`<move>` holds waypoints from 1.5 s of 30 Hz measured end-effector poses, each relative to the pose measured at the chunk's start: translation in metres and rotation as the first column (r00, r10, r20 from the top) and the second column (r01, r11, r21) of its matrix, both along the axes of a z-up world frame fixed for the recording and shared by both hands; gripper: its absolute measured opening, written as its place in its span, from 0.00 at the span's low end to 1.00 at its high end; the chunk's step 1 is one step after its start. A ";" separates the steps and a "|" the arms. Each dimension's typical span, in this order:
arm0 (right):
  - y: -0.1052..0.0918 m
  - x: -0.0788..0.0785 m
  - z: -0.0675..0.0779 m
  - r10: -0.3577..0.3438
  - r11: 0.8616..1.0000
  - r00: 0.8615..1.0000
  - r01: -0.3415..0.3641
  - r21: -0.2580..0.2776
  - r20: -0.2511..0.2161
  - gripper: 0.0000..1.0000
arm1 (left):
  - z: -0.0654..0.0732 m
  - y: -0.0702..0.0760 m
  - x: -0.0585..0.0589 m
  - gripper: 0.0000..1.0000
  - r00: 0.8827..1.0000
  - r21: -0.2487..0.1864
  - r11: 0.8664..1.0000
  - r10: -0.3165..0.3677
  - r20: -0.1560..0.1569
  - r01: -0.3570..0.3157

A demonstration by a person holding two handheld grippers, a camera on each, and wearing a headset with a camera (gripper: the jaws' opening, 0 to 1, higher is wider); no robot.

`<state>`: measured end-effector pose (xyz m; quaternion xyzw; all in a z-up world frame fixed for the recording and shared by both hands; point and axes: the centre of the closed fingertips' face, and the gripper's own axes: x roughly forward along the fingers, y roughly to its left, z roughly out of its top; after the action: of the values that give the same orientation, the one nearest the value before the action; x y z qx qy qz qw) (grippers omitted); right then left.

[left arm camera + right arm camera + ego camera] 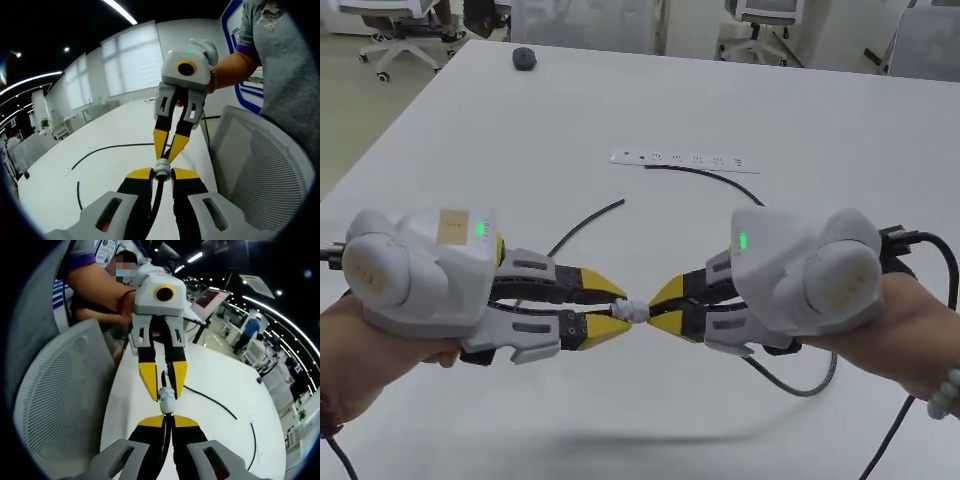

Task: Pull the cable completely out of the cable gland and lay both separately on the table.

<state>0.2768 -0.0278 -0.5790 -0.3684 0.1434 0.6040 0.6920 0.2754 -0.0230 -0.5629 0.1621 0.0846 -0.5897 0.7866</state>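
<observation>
A small whitish cable gland hangs above the white table, between the two grippers' meeting tips. My left gripper comes in from the left and is shut on the gland. My right gripper faces it from the right, shut on the black cable just behind the gland. The cable also runs back between the left gripper's jaws. One stretch of the black cable lies on the table beyond the left gripper; another loops under the right gripper.
A white power strip with its own dark cord lies mid-table. A dark mouse sits at the far edge. Office chairs stand beyond the table. A grey mesh chair stands close beside the table's near edge.
</observation>
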 end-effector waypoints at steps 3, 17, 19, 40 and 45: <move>-0.001 0.001 0.001 0.004 1.000 1.000 -0.004 0.000 0.011 0.00 | 0.001 -0.001 0.001 0.15 1.000 -0.004 1.000 0.002 0.002 -0.002; -0.019 0.002 0.000 -0.016 1.000 1.000 0.016 0.012 -0.005 0.00 | 0.002 0.007 -0.001 0.15 1.000 -0.008 1.000 0.016 0.001 -0.016; -0.019 0.001 0.000 -0.018 1.000 1.000 0.018 0.015 -0.008 0.00 | 0.002 0.005 -0.001 0.15 1.000 -0.010 1.000 0.013 0.002 -0.013; -0.042 -0.002 -0.008 -0.055 0.998 0.998 0.056 0.008 -0.044 0.00 | -0.001 0.010 -0.004 0.15 1.000 0.002 1.000 0.013 -0.005 -0.013; -0.043 -0.004 -0.010 -0.056 0.998 0.997 0.056 0.000 -0.048 0.00 | -0.002 0.009 -0.005 0.15 1.000 0.002 1.000 0.010 -0.008 -0.010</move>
<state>0.2729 -0.0706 -0.5890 -0.3492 0.1696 0.5931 0.7054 0.2702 -0.0143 -0.5654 0.1600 0.0892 -0.5864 0.7890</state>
